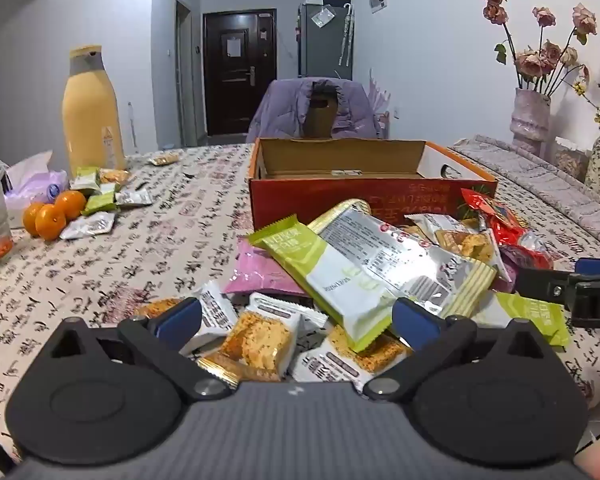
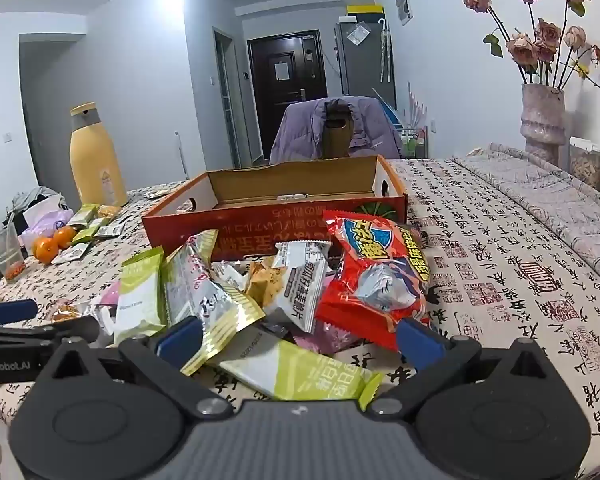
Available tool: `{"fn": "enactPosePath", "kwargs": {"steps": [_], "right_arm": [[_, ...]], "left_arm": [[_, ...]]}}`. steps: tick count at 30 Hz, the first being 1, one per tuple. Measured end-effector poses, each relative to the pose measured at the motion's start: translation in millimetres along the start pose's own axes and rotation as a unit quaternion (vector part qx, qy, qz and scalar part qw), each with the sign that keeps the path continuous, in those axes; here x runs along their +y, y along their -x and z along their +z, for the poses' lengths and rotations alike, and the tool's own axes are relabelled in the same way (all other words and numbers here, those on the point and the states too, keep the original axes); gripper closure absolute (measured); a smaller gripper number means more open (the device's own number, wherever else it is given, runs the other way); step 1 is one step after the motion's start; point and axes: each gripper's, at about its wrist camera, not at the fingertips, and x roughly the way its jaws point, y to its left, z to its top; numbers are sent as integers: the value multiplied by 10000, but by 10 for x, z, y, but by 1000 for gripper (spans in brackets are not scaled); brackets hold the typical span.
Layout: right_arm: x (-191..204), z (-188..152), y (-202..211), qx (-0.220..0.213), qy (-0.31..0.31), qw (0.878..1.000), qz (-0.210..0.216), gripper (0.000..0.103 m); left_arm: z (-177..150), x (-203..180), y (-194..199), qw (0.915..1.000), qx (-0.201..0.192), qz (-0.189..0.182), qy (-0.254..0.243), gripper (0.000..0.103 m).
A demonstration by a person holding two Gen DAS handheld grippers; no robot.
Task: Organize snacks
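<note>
Left gripper: our left gripper (image 1: 296, 320) hangs over the near edge of the snack pile (image 1: 364, 276), blue pads spread wide, nothing pinched between them.
Right gripper: our right gripper (image 2: 300, 340) sits at the pile's right side, jaws equally wide apart, holding nothing; packets lie between the pads but unpressed.
Pile position: we see the snacks heaped on the tablecloth (image 1: 160, 248) just in front of the open cardboard box (image 1: 364, 176).
Long axes: the green-and-white bar packet (image 1: 332, 276) runs diagonally, its green end toward the box; the silver packet (image 1: 400, 252) lies beside it on a similar slant. The red crinkled bag (image 2: 376, 276) tilts with its top toward the box.
Box: red printed outside, plain brown inside, long side facing us.
Surroundings: far left we note oranges (image 1: 50, 214), a few stray packets (image 1: 100, 200) and a tall yellow bottle (image 1: 92, 112); a vase of dried roses (image 1: 530, 116) stands right.
Textures: glossy foil wrappers, calligraphy-print cloth.
</note>
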Motion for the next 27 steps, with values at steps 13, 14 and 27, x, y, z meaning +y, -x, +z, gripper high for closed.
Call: {"fn": "enactPosePath", "kwargs": {"steps": [13, 14, 27], "right_arm": [[5, -12, -38, 74, -2, 10000, 44, 0], [3, -10, -47, 99, -2, 9999, 41, 0], [36, 10, -73, 132, 72, 9999, 12, 0]], "left_arm": [[-8, -102, 52, 9999, -51, -57, -126, 0], [-11, -104, 53, 9999, -46, -63, -128, 0], [-19, -80, 104, 9998, -129, -102, -91, 0]]}}
